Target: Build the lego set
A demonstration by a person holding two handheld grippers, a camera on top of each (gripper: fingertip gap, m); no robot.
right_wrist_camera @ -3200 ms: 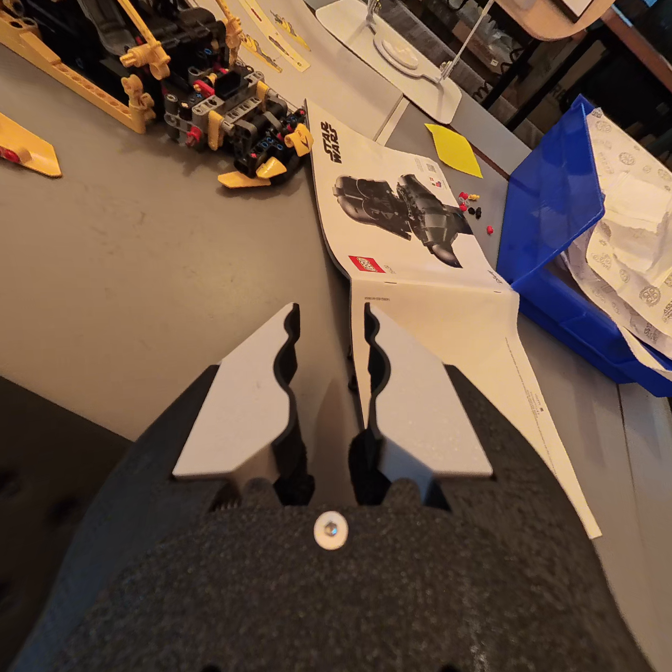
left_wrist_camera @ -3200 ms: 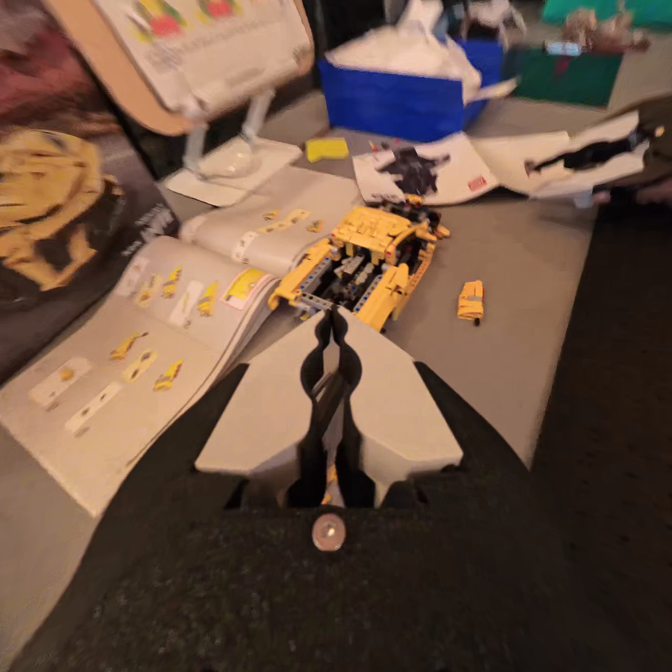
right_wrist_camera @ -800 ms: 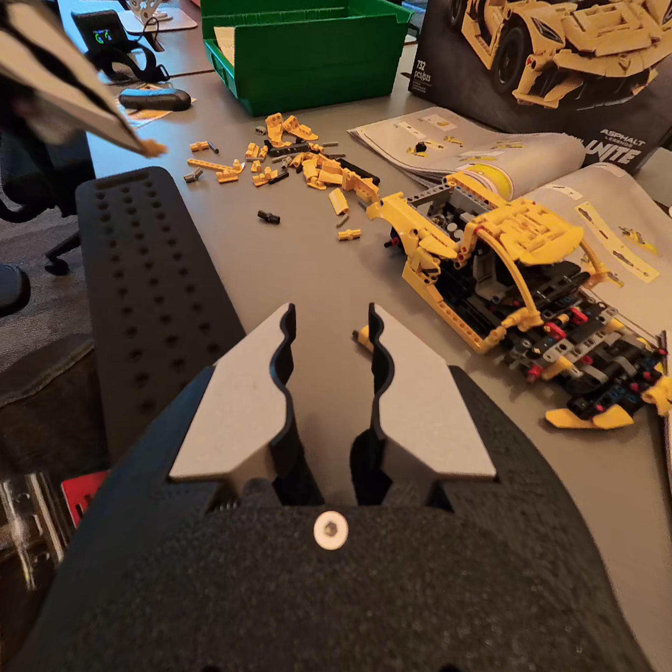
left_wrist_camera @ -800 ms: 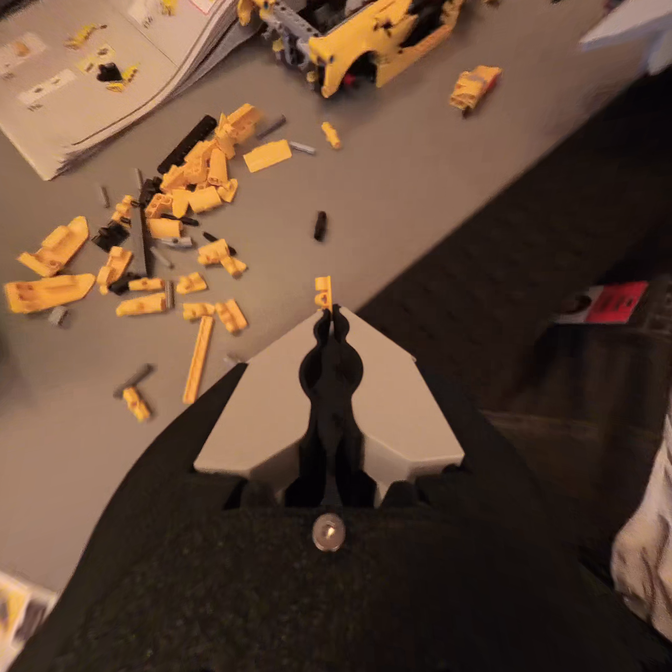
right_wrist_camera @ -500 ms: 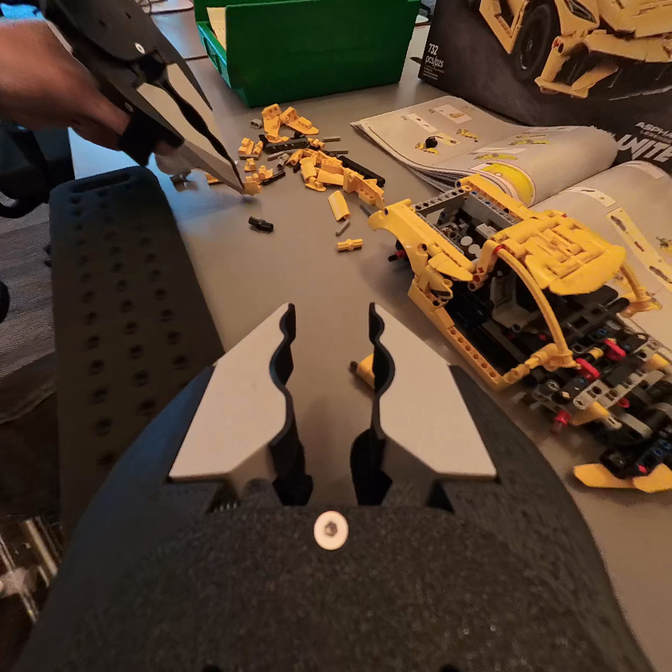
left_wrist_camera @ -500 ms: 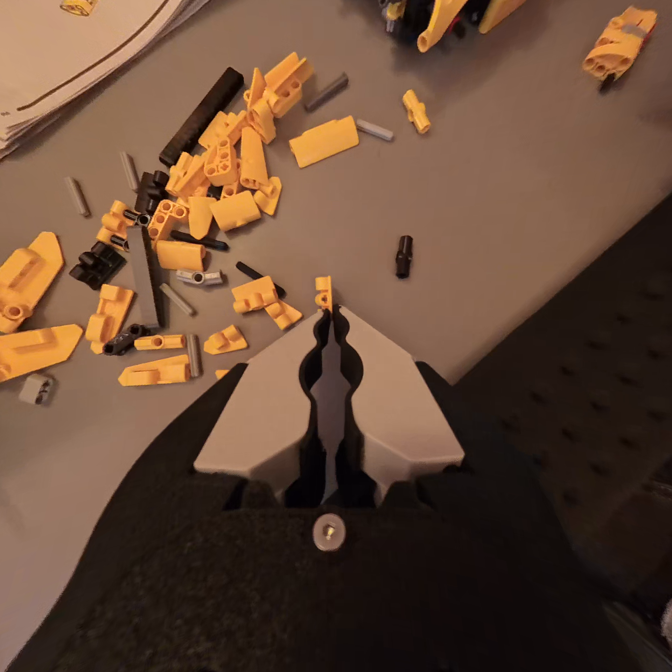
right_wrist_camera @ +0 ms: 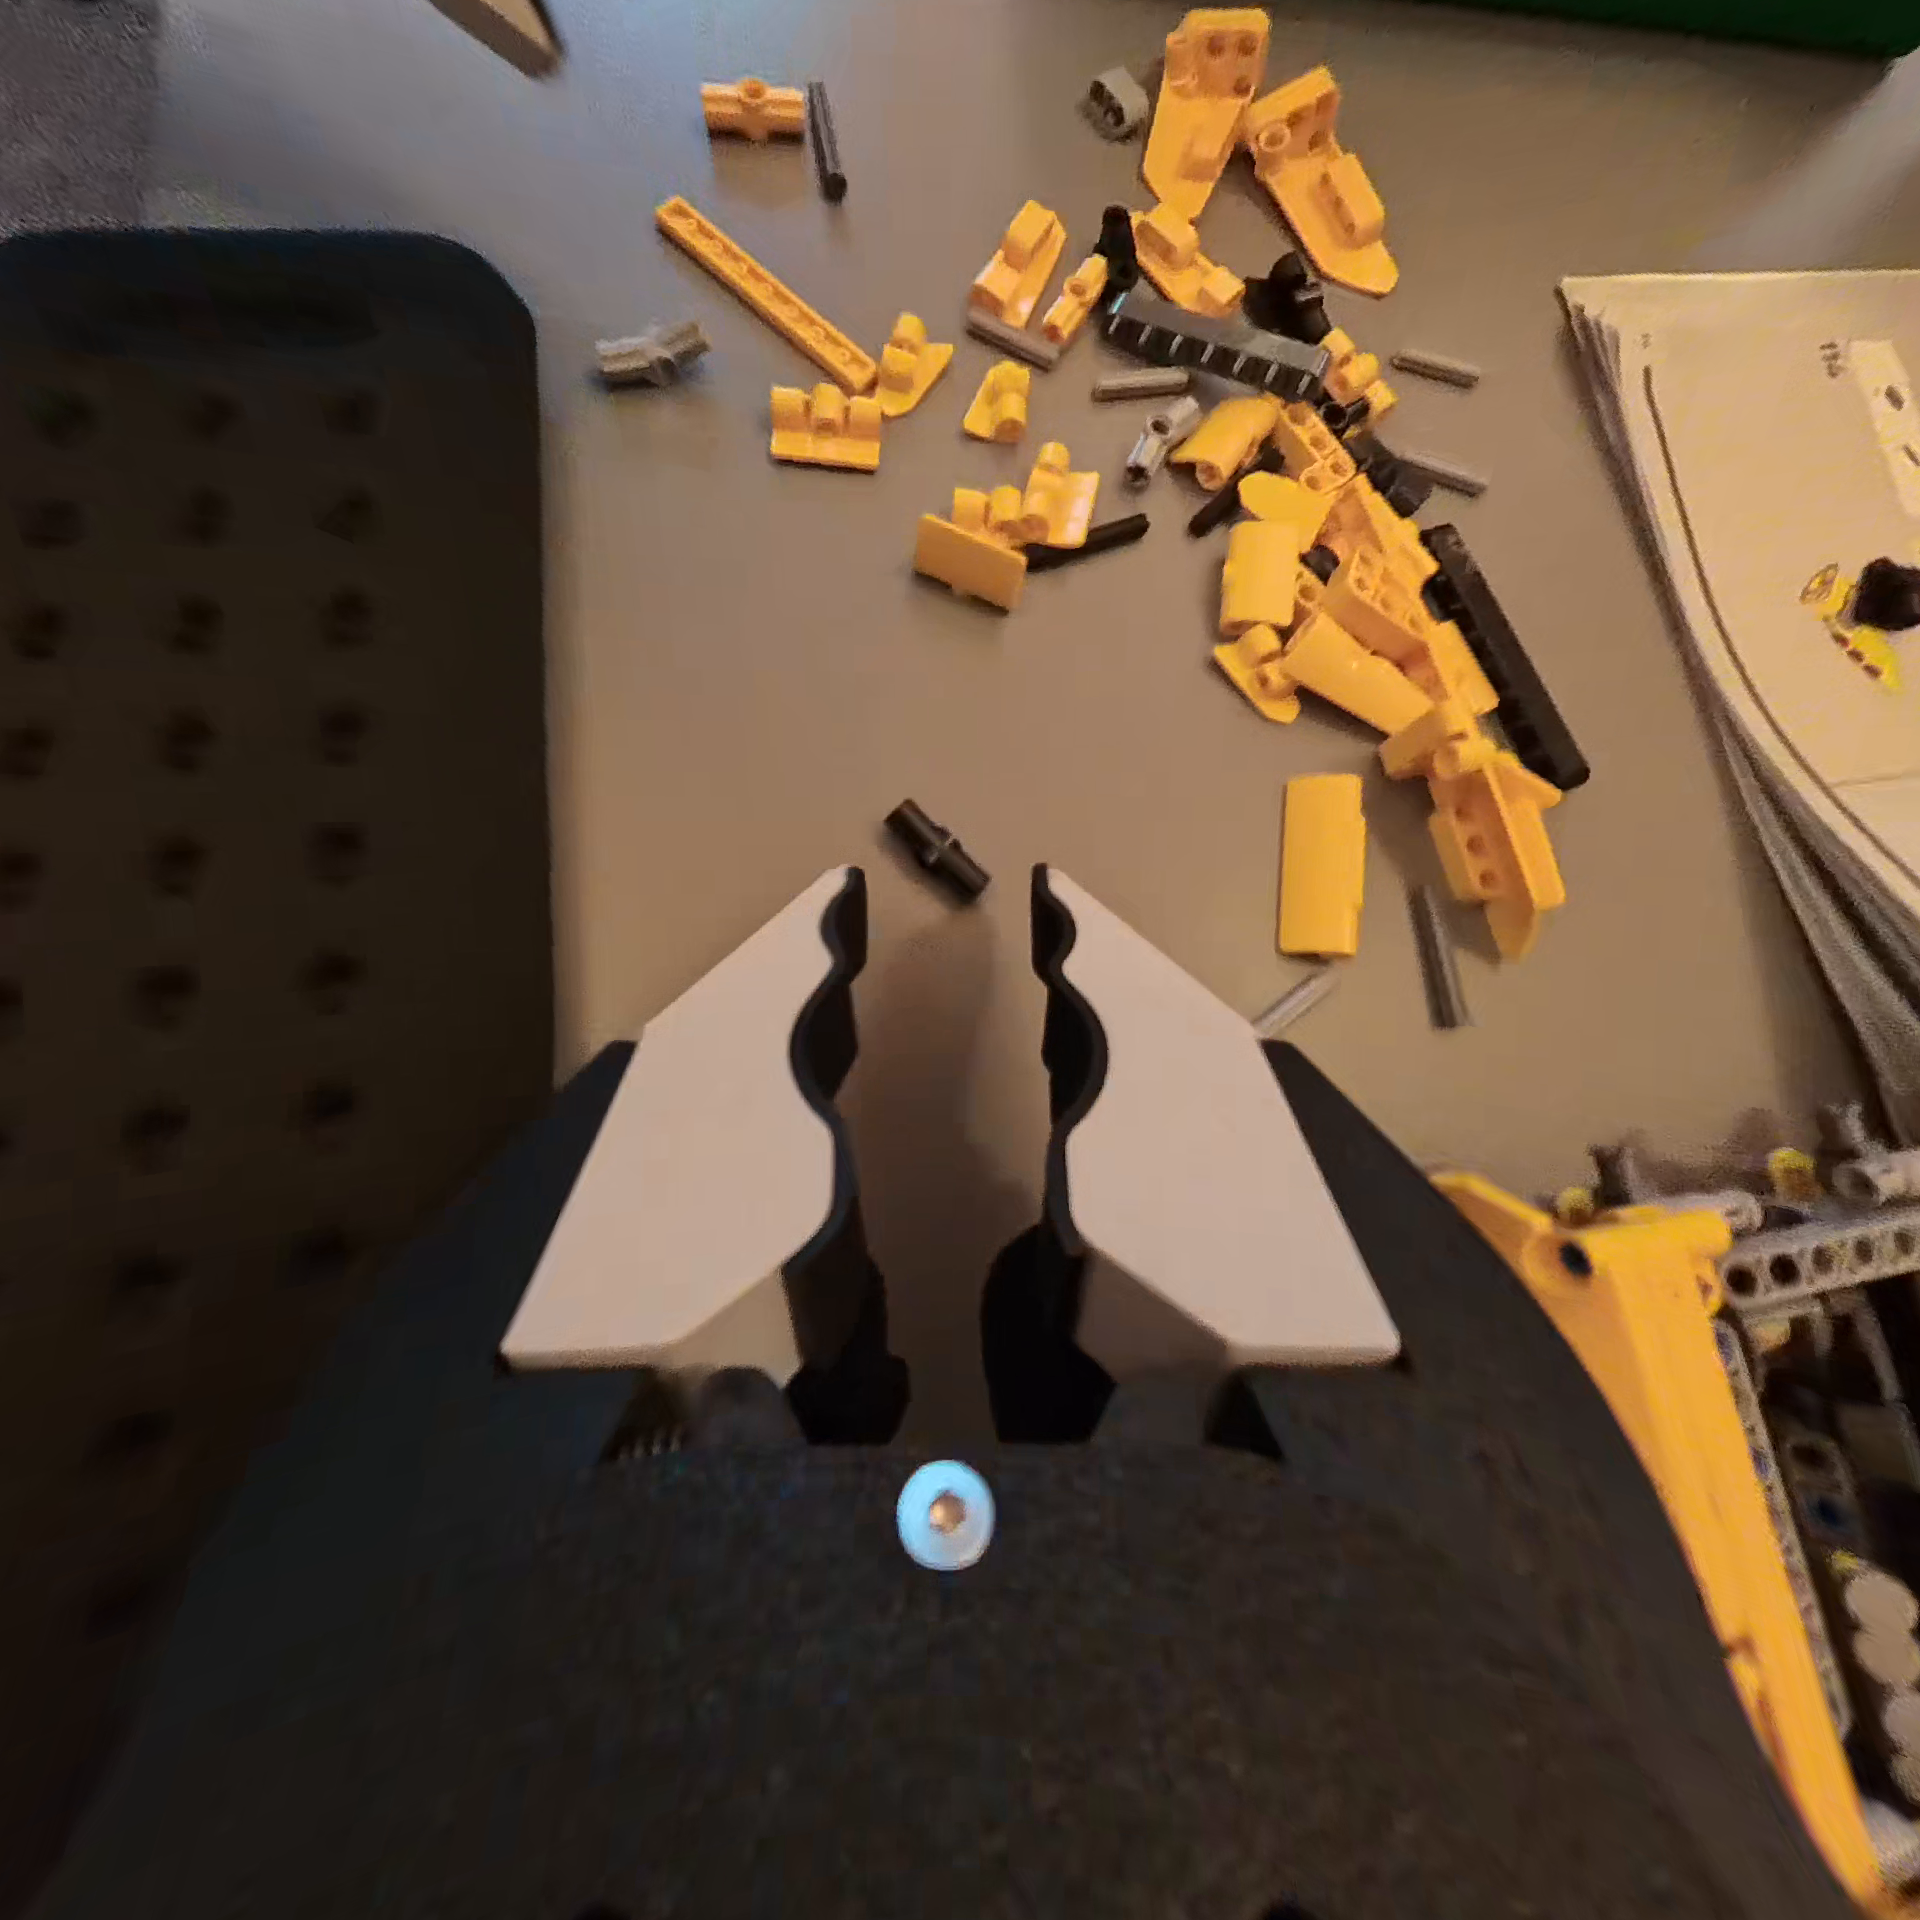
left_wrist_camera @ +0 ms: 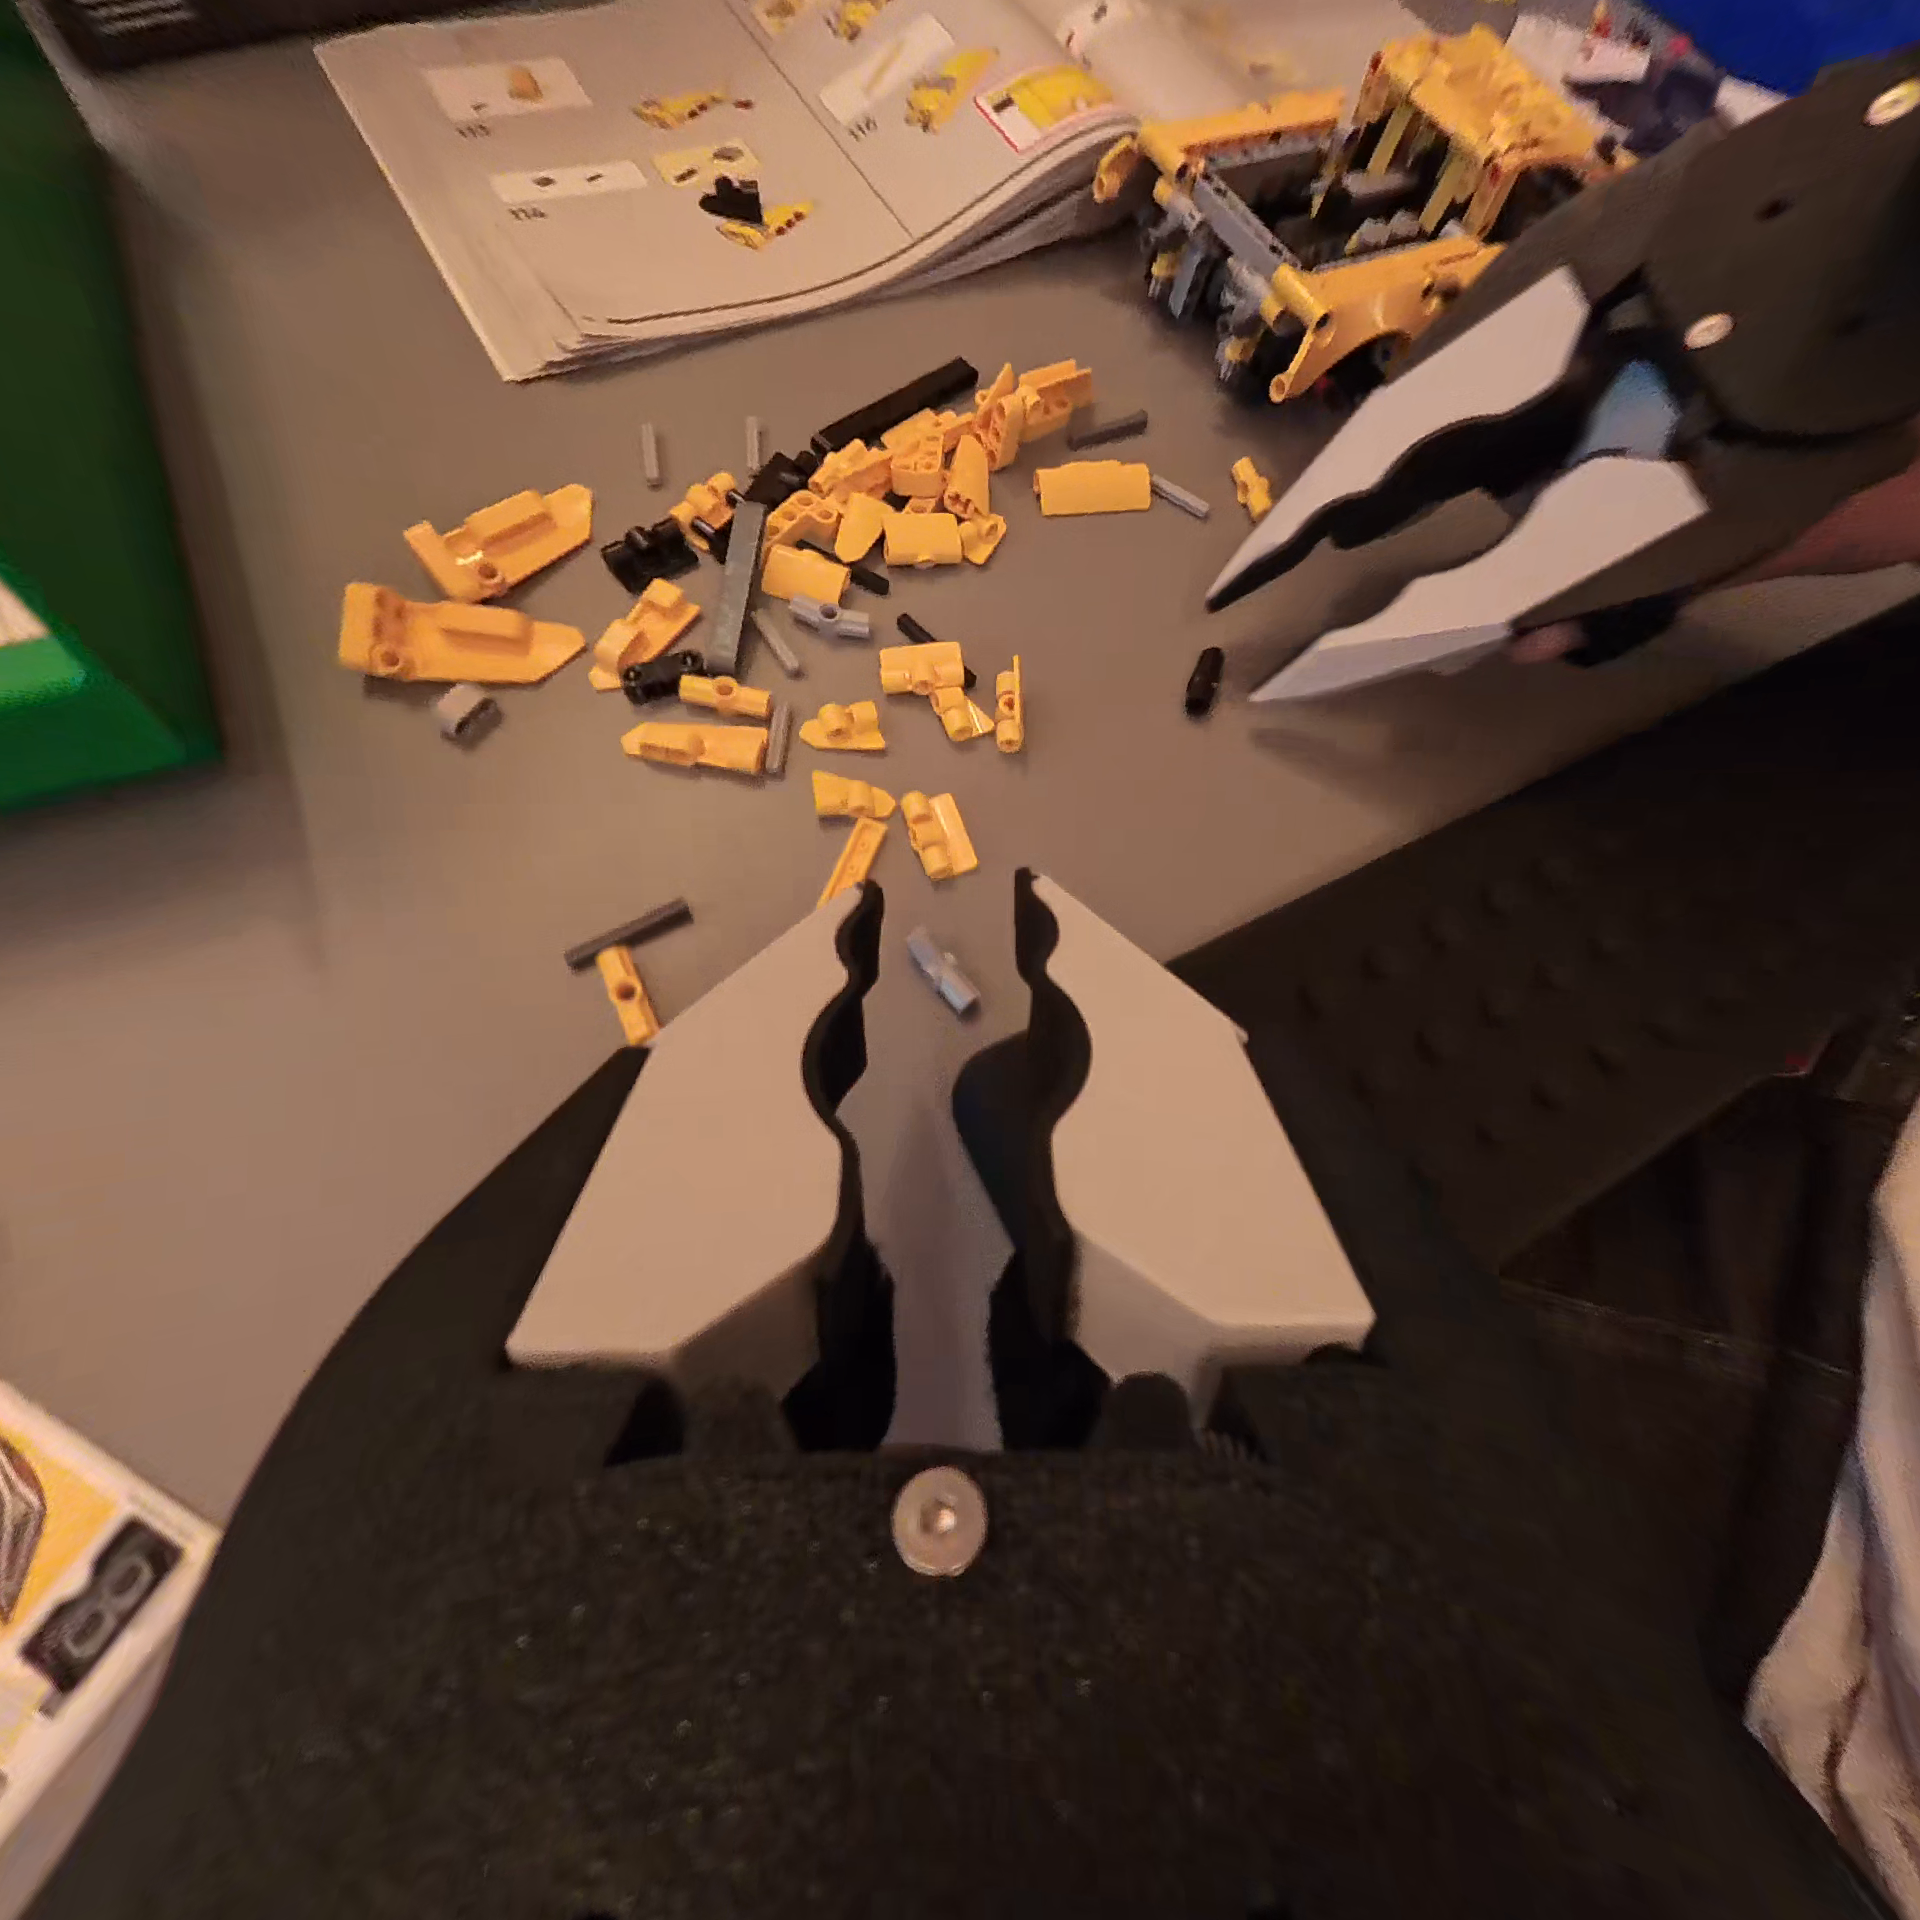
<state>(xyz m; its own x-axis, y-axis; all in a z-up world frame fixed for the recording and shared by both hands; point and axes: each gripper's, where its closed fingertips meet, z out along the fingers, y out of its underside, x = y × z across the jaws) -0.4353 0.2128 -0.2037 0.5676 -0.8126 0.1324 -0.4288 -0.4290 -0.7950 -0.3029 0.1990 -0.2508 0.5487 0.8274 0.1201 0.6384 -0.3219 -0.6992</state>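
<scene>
Just ahead of the right hand-held gripper (right_wrist_camera: 948, 871), spread and empty, lies a black pin (right_wrist_camera: 934, 848) on the tabletop (right_wrist_camera: 727, 675); square up before pinching. Left hand-held gripper (left_wrist_camera: 943, 883) gapes too; car model (left_wrist_camera: 1351, 208) sits at one o'clock.

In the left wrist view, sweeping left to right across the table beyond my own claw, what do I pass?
green bin → long yellow panel → pile of loose yellow and black pieces → small black pin → right claw, open beside that pin.
</scene>
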